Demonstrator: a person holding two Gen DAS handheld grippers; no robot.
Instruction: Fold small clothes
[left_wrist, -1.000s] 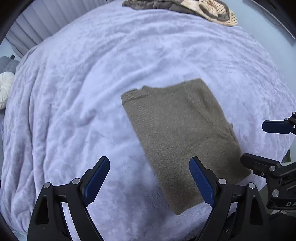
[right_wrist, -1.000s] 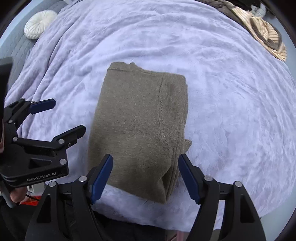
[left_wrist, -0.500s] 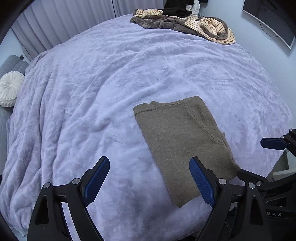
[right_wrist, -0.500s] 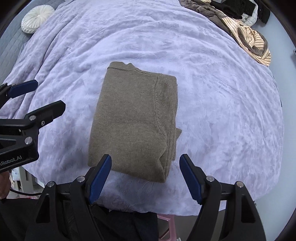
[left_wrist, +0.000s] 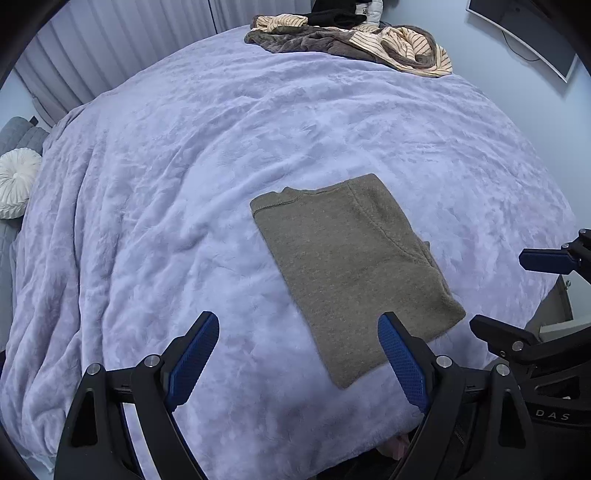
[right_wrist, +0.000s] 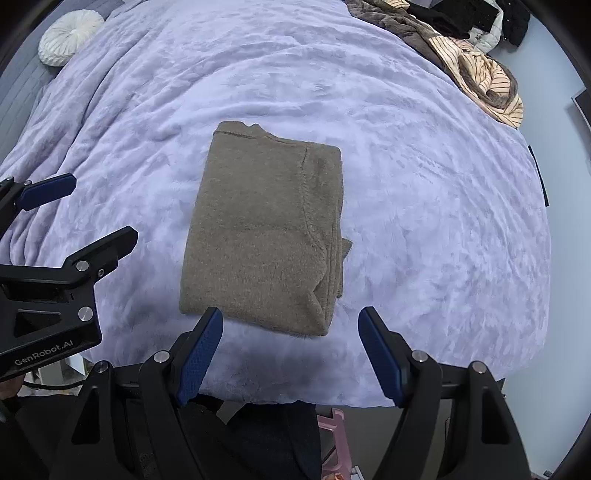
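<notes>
Already folded, the sweater (right_wrist: 264, 236) is lying flat on the bed (right_wrist: 424, 206); left gripper (left_wrist: 299, 363) and right gripper (right_wrist: 291, 354) are hovering apart, empty; clothes pile (right_wrist: 476, 70) is waiting unfolded.

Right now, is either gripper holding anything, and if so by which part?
Nothing is held. The left gripper and right gripper both stand open and empty above the blanket; the folded brown sweater lies flat, untouched.

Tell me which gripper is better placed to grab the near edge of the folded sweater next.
Probably right: the right gripper, open, hangs over the brown sweater near its edge; the left gripper sits off its corner.
</notes>
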